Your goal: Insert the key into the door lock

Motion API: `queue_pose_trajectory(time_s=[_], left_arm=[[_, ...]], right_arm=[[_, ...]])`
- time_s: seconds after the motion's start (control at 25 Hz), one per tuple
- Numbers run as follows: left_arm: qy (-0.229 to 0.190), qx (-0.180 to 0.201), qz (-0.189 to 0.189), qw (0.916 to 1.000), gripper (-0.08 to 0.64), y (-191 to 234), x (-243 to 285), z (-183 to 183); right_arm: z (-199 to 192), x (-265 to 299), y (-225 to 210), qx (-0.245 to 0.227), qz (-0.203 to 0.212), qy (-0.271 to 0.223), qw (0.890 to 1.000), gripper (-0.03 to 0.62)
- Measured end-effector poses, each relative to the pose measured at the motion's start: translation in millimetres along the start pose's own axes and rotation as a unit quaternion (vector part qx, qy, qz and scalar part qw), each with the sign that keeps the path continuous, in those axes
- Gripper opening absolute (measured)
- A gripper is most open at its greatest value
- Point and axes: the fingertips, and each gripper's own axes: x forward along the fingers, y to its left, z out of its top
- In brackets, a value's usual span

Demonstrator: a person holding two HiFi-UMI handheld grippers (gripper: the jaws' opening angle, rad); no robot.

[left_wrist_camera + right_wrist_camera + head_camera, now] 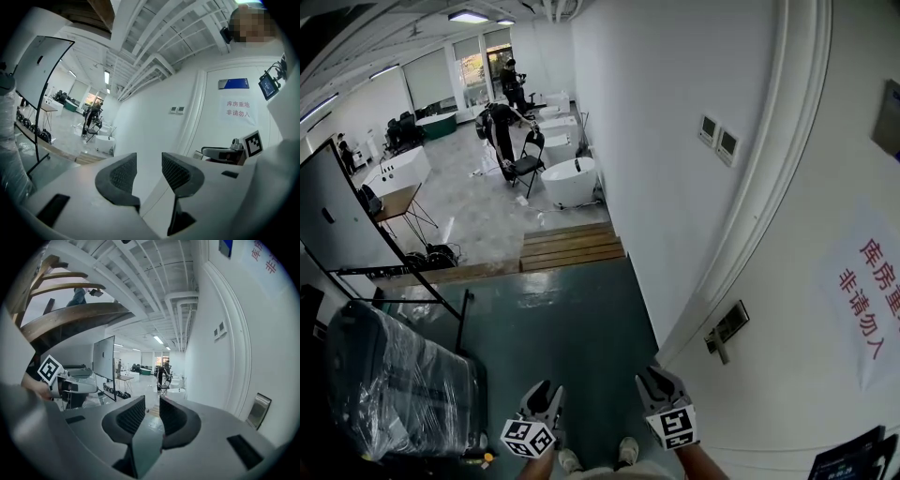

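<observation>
1. Left claw point(548, 392): hangs low over the teal floor point(572, 319), jaws a little apart. Shows only white wall point(140, 122) through the gap in its own view, so grips nothing.
2. Right claw point(662, 380): likewise slightly parted and empty, with bare floor in the gap. Sits just beside the door point(806, 384), below and left of the lock plate point(727, 325) in the head view.
3. Reads as a ready pose, not a working one: both held close to the body and aimed down the room along the wall, neither turned toward the lock.
4. Key: seen in neither claw. Possibly the small grey stub point(719, 352) jutting from the lock plate, though that could equally be a lever; too small to tell.
5. Lock plate: stands taller than wide in the right gripper view, long axis up the door. Stub: pokes out from the door face, roughly square to the plate, free end toward the corridor.
</observation>
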Motion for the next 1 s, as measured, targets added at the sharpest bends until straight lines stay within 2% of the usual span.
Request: queue_pose_trajectory(time_s=[0.24, 0.48, 0.72, 1.0], left_arm=[[-0.002, -0.016, -0.011, 0.9998, 0.16, 15.8, -4.4, 11.0], [0.005, -0.008, -0.04, 0.9992, 0.16, 8.5, 9.0, 16.8], [0.02, -0.009, -0.058, 0.9981, 0.16, -0.1, 14.5, 7.1], [0.035, -0.008, -0.069, 0.997, 0.16, -9.5, 21.2, -3.5]], right_arm=[[6.1, 7.2, 18.5, -0.008, -0.004, 0.004, 1.0, 0.095], [4.0, 5.8, 16.9, 0.014, -0.017, 0.015, 1.0, 0.095], [-2.7, -2.8, 11.7, 0.022, -0.028, 0.027, 0.999, 0.094], [-7.1, -8.0, 12.9, 0.02, -0.02, 0.027, 0.999, 0.074]])
